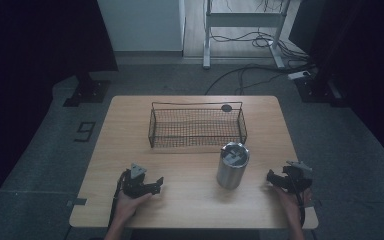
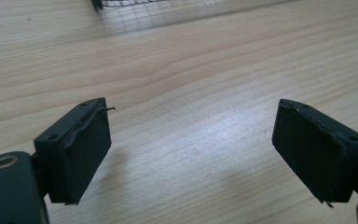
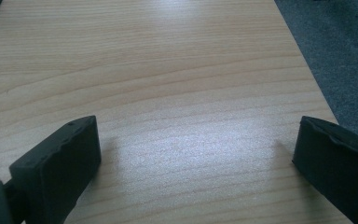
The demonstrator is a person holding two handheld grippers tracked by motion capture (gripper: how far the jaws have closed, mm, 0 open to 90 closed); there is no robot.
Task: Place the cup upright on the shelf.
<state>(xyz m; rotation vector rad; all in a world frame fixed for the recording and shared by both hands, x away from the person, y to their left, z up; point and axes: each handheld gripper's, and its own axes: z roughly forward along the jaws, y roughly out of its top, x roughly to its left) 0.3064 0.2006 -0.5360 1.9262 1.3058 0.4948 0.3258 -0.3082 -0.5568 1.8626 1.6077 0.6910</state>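
My left gripper [image 1: 156,186] and right gripper [image 1: 272,177] are black, each topped by a grey three-cornered plate, black cables trailing along my bare forearms; blocky jaws carry worn rubber pads [image 2: 86,154] with fraying edges.

High view: dim, dark corners.
Gripper views: brighter, soft overhead glare on the table [image 3: 186,140].
Focus: basket [image 2: 130,7] blurred.
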